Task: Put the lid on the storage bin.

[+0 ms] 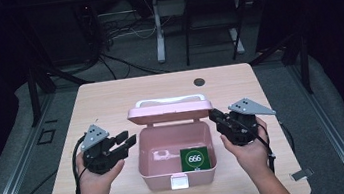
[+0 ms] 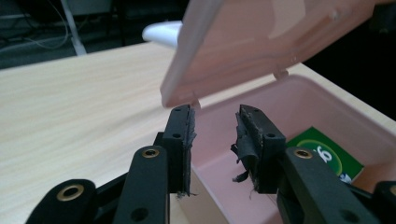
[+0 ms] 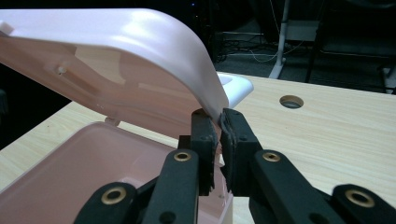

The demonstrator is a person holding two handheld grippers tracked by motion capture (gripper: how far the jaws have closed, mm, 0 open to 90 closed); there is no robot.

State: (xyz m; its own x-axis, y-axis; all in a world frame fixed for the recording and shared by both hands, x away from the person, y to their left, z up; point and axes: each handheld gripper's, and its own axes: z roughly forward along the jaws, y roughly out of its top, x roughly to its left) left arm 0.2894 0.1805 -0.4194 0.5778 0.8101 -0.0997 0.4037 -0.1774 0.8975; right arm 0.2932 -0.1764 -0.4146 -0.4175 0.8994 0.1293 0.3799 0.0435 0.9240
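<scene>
R tool (image 3: 219, 128) clamped on edge of raised pink lid (image 1: 170, 111), L tool (image 2: 215, 135) jaws apart w/ nothing between, just beside box (image 1: 143, 165) w/ green card (image 1: 195, 159) inside.

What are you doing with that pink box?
A person is working at a wooden table with a gripper in each hand. The right gripper pinches the edge of the pink box's lid and holds it up. The left gripper hangs open at the other side of the pink box, gripping nothing. Inside the box lies a green card with 666 on it.
</scene>
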